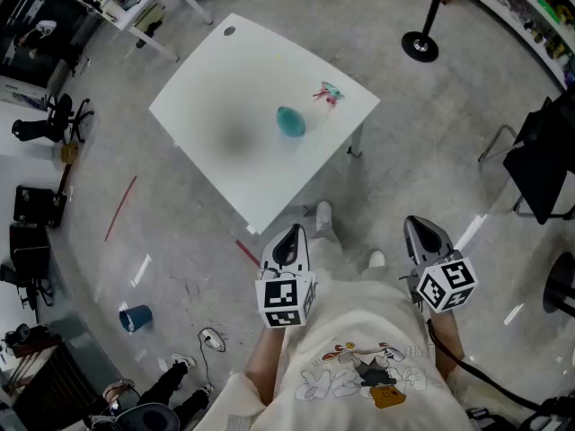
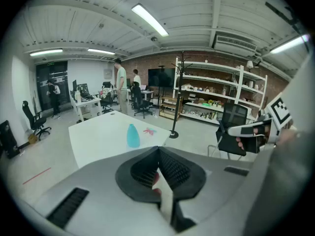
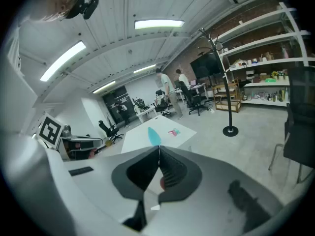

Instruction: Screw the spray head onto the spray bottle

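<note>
A teal spray bottle (image 1: 290,121) stands upright on the white table (image 1: 225,79), with the pink-and-teal spray head (image 1: 327,93) lying to its right near the table's edge. Both grippers are held close to the person's body, well short of the table. My left gripper (image 1: 287,239) is shut with nothing in it, and my right gripper (image 1: 422,233) is shut and empty too. The left gripper view shows the bottle (image 2: 133,135) and spray head (image 2: 150,130) far ahead over the closed jaws (image 2: 158,154). Beyond the right gripper (image 3: 158,151), its own view shows the bottle (image 3: 154,135) and head (image 3: 173,131).
A black stanchion base (image 1: 420,46) stands beyond the table. A black chair (image 1: 544,160) is at the right. Desks and office chairs (image 1: 45,124) crowd the left, and a blue cup (image 1: 135,318) lies on the floor. Shelving (image 2: 221,100) and people (image 2: 120,85) fill the background.
</note>
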Available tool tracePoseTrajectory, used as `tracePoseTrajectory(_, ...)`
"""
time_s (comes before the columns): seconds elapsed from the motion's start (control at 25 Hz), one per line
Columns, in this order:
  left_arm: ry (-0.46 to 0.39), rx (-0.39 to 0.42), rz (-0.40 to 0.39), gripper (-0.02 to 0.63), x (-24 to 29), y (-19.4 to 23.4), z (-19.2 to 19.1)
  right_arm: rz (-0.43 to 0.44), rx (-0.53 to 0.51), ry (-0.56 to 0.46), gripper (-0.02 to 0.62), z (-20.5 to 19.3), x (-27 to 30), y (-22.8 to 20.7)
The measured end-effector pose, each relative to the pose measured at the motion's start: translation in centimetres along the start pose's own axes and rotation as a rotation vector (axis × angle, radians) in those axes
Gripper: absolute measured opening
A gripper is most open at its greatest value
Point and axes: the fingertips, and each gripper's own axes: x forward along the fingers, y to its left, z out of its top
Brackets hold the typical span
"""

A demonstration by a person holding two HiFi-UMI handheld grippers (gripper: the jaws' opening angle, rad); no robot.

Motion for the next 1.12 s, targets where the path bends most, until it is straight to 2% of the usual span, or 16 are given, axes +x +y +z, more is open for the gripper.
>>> tracePoseTrajectory(0.28, 0.012, 0.099, -0.132, 0.008, 6.9, 8.5, 5.5, -0.105, 0.083, -0.118, 0.006, 7.9, 8.3, 1.3)
tracePoseTrajectory(0.44, -0.006, 0.137, -0.204, 0.008, 10.2, 11.1, 7.2, -0.138, 0.086, -0.132, 0.006, 9.7, 12.1, 3.0)
tracePoseTrajectory(0.68, 0.005, 0.271, -0.287, 0.009, 15.1, 12.8, 6.2, -0.158, 0.106, -0.094, 0.006, 10.1, 15.6, 3.6)
tracePoseTrajectory(0.72, 0.014, 0.293, -0.304, 0.038, 16.6, 13.1, 5.7, -0.161, 0.109, -0.085, 0.006, 10.2, 16.1, 3.6)
tracePoseTrajectory(0.76, 0.028, 0.32, -0.319, 0.13, 18.2, 13.4, 4.8, -0.165, 0.113, -0.077, 0.006, 10.3, 16.6, 3.6)
tracePoseTrajectory(0.88, 0.055, 0.39, -0.344, 0.32, 23.3, 13.9, 1.8, -0.167, 0.106, -0.074, 0.006, 10.8, 17.2, 4.5)
tracePoseTrajectory(1.0, 0.041, 0.42, -0.347, 0.397, 27.9, 14.8, 0.3, -0.174, 0.082, -0.083, 0.006, 11.7, 17.5, 5.7)
tracePoseTrajectory(1.12, 0.011, 0.419, -0.333, 0.413, 31.3, 15.6, 0.0, -0.19, 0.074, -0.073, 0.006, 11.9, 17.6, 6.2)
